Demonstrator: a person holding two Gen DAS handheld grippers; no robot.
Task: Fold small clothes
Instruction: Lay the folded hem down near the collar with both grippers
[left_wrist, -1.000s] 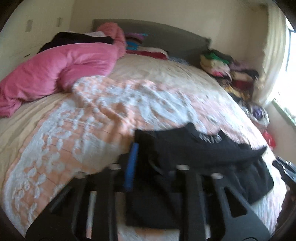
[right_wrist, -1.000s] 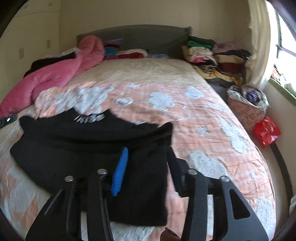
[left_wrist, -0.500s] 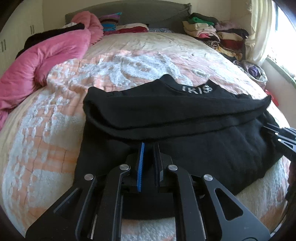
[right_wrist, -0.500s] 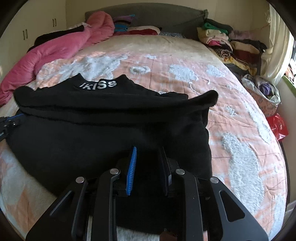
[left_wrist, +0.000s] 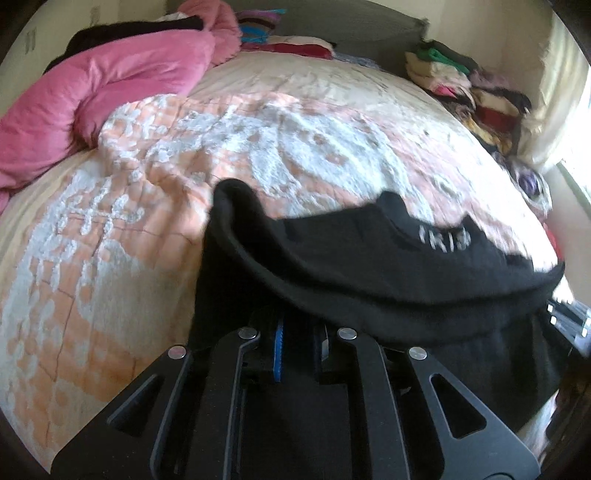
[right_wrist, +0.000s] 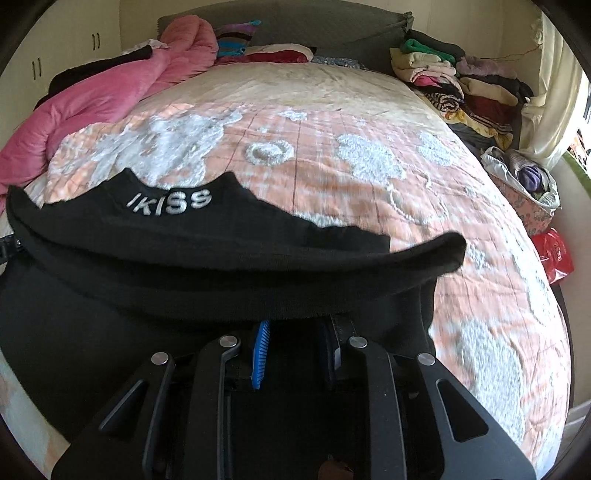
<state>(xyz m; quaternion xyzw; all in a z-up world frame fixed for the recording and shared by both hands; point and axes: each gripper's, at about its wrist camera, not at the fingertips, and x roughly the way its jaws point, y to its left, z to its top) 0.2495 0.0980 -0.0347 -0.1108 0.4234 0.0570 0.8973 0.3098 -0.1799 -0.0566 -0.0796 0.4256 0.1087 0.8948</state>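
Observation:
A black sweater (left_wrist: 369, 258) with white lettering at its collar (right_wrist: 168, 201) lies across the peach and white bedspread (left_wrist: 110, 240). Its near part is doubled forward into a thick roll that covers the tips of both grippers. My left gripper (left_wrist: 299, 332) is shut on the black cloth at the sweater's left side. My right gripper (right_wrist: 299, 332) has a thick bunch of the same cloth pinched between its pads at the right side. The right gripper also shows at the edge of the left wrist view (left_wrist: 569, 317). The left gripper shows at the edge of the right wrist view (right_wrist: 9, 245).
A pink quilt (right_wrist: 110, 92) lies heaped along the bed's left side, with dark clothes behind it. Folded clothes are stacked at the far right (right_wrist: 461, 81) by the grey headboard (right_wrist: 295, 26). A bag of clothes (right_wrist: 524, 184) and a red bag (right_wrist: 554, 254) sit beside the bed.
Both grippers have come forward and down over the bed with the sweater's near part. The doubled roll now hangs over their fingertips, and the right jaws stand narrower than a second ago.

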